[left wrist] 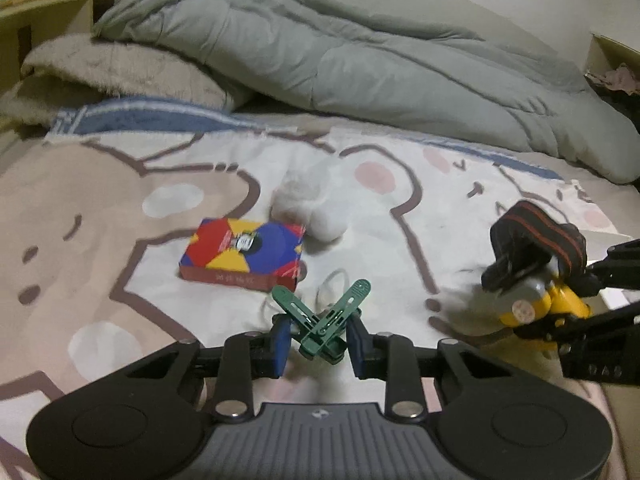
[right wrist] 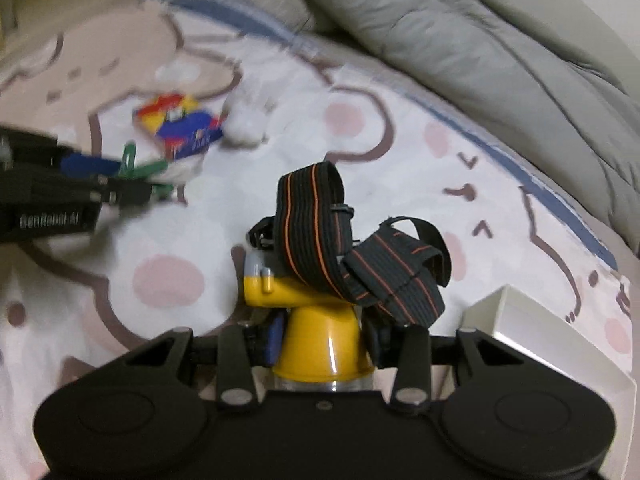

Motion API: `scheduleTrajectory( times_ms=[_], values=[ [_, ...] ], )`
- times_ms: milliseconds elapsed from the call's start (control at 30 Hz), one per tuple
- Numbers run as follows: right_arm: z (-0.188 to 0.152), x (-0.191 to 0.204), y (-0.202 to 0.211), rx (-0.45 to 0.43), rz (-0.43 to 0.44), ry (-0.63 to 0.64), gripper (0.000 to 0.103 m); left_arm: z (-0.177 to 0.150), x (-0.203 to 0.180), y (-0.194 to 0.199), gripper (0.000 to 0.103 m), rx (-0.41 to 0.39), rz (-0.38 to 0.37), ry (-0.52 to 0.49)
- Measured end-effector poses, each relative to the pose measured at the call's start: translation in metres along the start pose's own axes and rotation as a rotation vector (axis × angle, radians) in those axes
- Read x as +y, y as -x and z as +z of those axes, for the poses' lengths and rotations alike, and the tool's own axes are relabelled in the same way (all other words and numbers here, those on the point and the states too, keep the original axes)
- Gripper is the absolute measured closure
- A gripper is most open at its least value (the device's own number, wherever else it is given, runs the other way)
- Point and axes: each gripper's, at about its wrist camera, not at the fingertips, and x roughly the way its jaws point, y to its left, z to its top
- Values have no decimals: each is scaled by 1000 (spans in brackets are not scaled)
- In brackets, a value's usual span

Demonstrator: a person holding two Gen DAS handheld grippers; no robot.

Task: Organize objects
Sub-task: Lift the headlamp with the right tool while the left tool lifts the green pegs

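Note:
My left gripper (left wrist: 319,342) is shut on green plastic clothes pegs (left wrist: 326,320) and holds them above the bedsheet; it also shows in the right wrist view (right wrist: 116,178). My right gripper (right wrist: 324,340) is shut on a yellow headlamp (right wrist: 316,336) with a black, orange-striped strap (right wrist: 320,232); the headlamp also shows in the left wrist view (left wrist: 532,304). A colourful red, blue and yellow box (left wrist: 244,254) lies on the sheet ahead of the left gripper. A white fluffy ball (left wrist: 308,208) lies just behind the box.
A white open box (right wrist: 532,340) sits on the bed at the right, beside my right gripper. A grey duvet (left wrist: 360,60) is heaped across the back of the bed. A beige pillow (left wrist: 112,72) lies at the back left. The sheet (left wrist: 120,200) has a cartoon print.

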Motion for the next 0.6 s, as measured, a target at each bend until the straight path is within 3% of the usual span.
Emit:
scheduleTrajectory(
  times_ms=[267,600],
  values=[
    [-2,-15,62,-133,26,-116,61,17,-17,58,72,-95,-11,-20],
    [-18,-12,118,-250,55,-155,61,22,-41,131,72,-184,-12,-90]
  ],
)
